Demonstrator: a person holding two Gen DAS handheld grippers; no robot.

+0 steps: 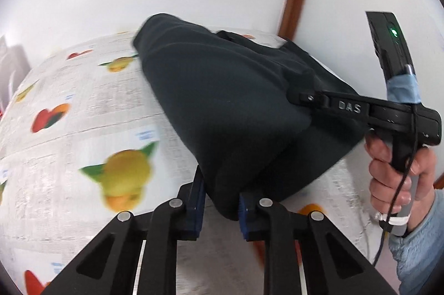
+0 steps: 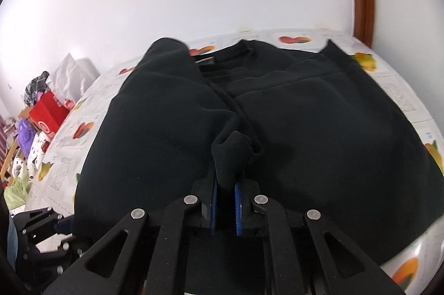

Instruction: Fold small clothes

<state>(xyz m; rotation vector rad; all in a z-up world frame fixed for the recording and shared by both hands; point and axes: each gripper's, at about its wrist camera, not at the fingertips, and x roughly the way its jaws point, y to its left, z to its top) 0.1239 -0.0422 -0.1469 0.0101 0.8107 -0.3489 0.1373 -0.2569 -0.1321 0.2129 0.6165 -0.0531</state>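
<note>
Item: dark garment (image 2: 277,114), spread on the fruit-print table (image 1: 69,106). Our left gripper (image 1: 222,207) pinches its near fold; our right gripper (image 2: 225,192) is clamped on a bunched edge. Step: mid-fold, we judge. Next: carry both edges across together, evenly.

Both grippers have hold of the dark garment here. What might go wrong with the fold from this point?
1. The right gripper pinches only a small bunched tuck of the dark garment; it may slip out when pulled.
2. The left gripper holds a thick hanging fold, so layers could shift and fold unevenly.
3. Dragging may ruck the fruit-print tablecloth.
</note>
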